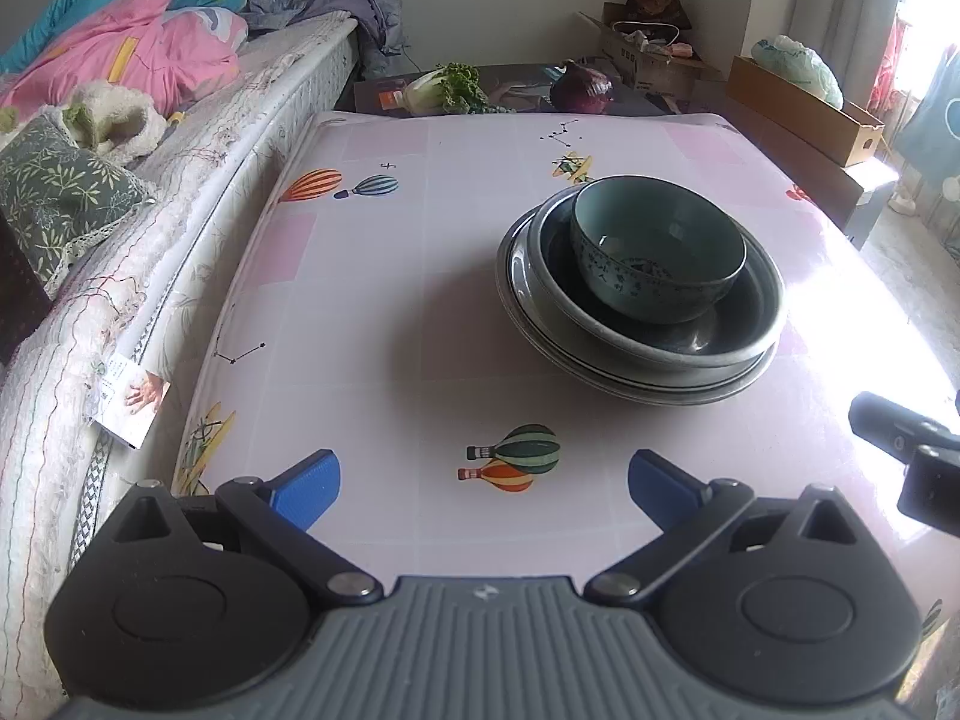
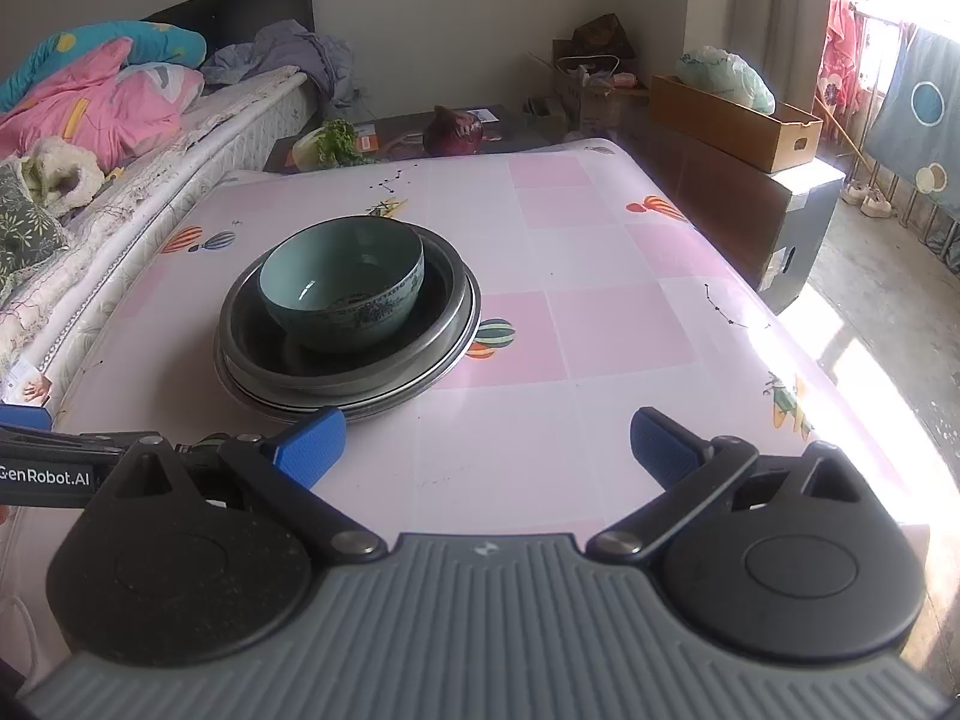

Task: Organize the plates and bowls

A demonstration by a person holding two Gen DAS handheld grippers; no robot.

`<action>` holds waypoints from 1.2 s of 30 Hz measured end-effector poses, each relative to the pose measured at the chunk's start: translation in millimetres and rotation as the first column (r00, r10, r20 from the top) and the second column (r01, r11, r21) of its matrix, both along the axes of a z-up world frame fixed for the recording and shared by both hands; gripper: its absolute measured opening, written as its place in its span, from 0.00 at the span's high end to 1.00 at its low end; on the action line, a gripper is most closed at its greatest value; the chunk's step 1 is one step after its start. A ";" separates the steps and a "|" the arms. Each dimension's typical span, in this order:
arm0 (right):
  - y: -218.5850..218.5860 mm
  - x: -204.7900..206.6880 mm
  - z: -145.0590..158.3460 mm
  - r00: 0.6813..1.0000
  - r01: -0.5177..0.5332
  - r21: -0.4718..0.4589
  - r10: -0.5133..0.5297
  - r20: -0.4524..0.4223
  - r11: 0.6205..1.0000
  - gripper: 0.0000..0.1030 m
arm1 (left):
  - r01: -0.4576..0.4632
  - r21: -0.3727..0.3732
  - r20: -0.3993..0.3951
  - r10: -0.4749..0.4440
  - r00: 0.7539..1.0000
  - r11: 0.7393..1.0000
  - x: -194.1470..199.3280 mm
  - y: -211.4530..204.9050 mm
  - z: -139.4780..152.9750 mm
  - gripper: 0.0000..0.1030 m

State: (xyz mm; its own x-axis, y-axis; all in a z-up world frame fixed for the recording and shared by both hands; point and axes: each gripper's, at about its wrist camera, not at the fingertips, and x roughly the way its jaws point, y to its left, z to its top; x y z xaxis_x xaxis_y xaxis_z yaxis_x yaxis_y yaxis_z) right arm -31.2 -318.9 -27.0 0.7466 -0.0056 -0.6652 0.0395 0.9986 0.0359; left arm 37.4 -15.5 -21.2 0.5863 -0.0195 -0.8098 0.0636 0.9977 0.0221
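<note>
While both tools (image 1: 483, 489) (image 2: 487, 444) gape empty, bowl (image 1: 657, 249) atop plates (image 1: 636, 384), table (image 1: 372, 312) edges clear.

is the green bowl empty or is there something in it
Empty: the green bowl sits upright in the stacked plates, and its glazed inside shows bare in both views.

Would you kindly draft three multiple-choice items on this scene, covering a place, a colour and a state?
1. Where does the teal ceramic bowl sit?
A. inside the stacked dark round plates
B. on the bare tablecloth
C. on the bed

2. What colour are the claw pads?
A. red
B. blue
C. white

3. How is the left claw?
A. shut on the bowl
B. shut, empty
C. open, empty

Key: 1 A, the bowl rests within the top plate's rim; 2 B, both views show blue pads; 3 C, its pads stand wide apart over the pink tablecloth.
</note>
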 end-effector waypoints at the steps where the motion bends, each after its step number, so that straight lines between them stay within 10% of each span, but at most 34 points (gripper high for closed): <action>1: 0.8 -0.2 0.7 1.000 -0.002 -0.002 0.002 0.001 1.000 0.01 | -0.002 0.001 -0.002 0.002 1.000 1.000 0.0 0.1 -0.5 0.00; 36: 2.2 -5.5 2.3 1.000 -0.010 -0.005 0.010 -0.029 1.000 0.01 | 0.002 0.004 -0.043 -0.002 0.999 1.000 2.2 -3.0 -6.0 0.00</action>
State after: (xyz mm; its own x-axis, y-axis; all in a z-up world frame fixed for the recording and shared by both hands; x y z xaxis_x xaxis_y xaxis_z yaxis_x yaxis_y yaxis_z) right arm -36.7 -316.8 -24.7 0.7272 -0.0015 -0.6864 0.0301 0.9991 0.0297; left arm 39.6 -18.4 -27.2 0.5508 -0.0174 -0.8344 0.0664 0.9975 0.0230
